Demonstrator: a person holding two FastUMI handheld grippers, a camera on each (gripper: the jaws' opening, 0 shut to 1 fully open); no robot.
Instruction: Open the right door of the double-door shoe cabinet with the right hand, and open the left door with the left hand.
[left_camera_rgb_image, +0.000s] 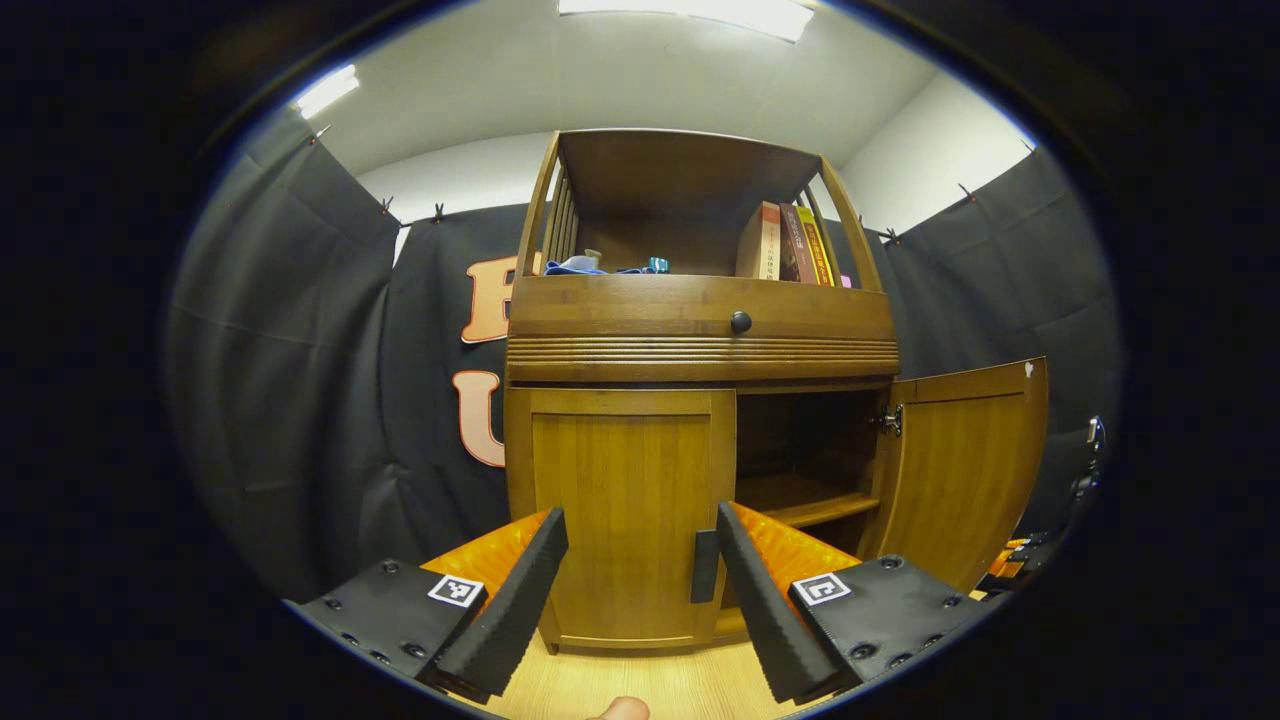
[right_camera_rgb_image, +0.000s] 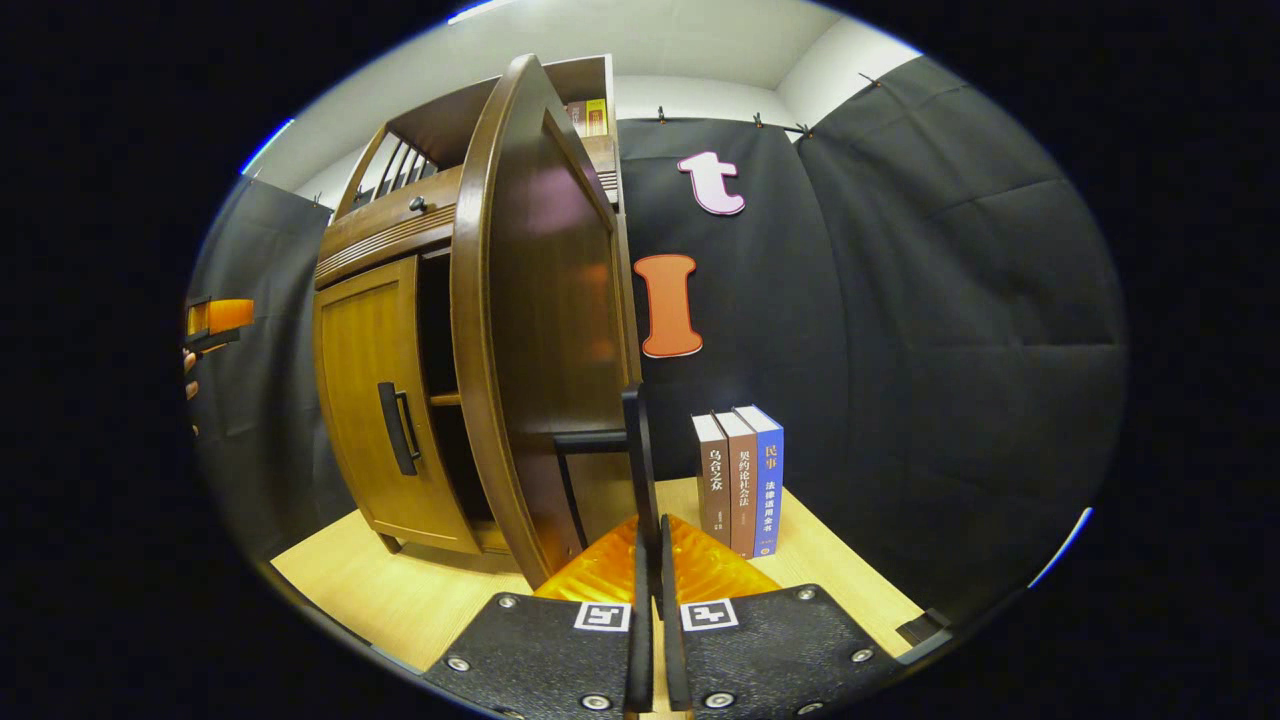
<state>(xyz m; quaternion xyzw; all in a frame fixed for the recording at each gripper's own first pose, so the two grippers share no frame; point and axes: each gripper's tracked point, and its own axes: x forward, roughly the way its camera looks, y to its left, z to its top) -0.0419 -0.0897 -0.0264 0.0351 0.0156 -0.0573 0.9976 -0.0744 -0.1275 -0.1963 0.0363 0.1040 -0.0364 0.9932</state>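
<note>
Your right gripper is pinched narrow on the dark handle of the shoe cabinet's right door, which stands swung wide from the cabinet. Your left gripper is spread wide before the closed left door; one finger seems to sit just beside its handle, though contact is unclear.
</note>
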